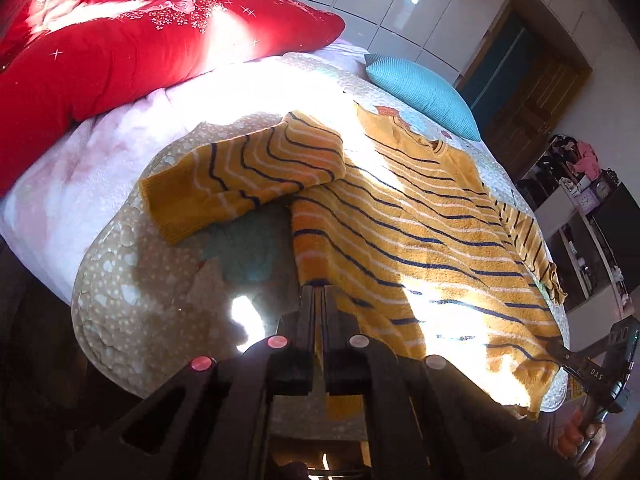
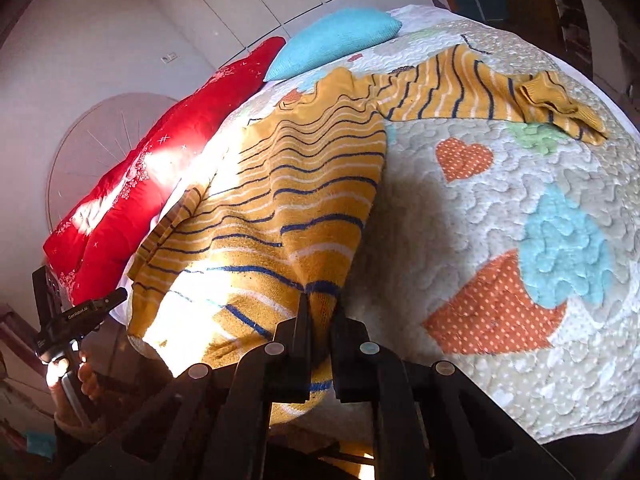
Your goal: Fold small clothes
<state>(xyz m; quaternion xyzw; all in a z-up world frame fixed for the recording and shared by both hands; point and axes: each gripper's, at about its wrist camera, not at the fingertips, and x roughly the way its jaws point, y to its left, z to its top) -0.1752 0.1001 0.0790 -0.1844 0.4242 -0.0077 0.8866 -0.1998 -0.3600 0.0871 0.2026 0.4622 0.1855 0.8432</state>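
A yellow sweater with navy and white stripes lies spread flat on the quilted bed cover. One sleeve is folded over towards the body. The other sleeve stretches out sideways. My left gripper is shut on one corner of the hem at the bed's near edge. My right gripper is shut on the opposite hem corner, with a fold of yellow knit pinched between its fingers. Each wrist view catches the other tool at its margin, held in a person's hand.
A red quilted pillow and a teal cushion lie at the far side of the bed. The cover has orange and blue heart patches. White wardrobe doors, a wooden door and cluttered shelves stand beyond.
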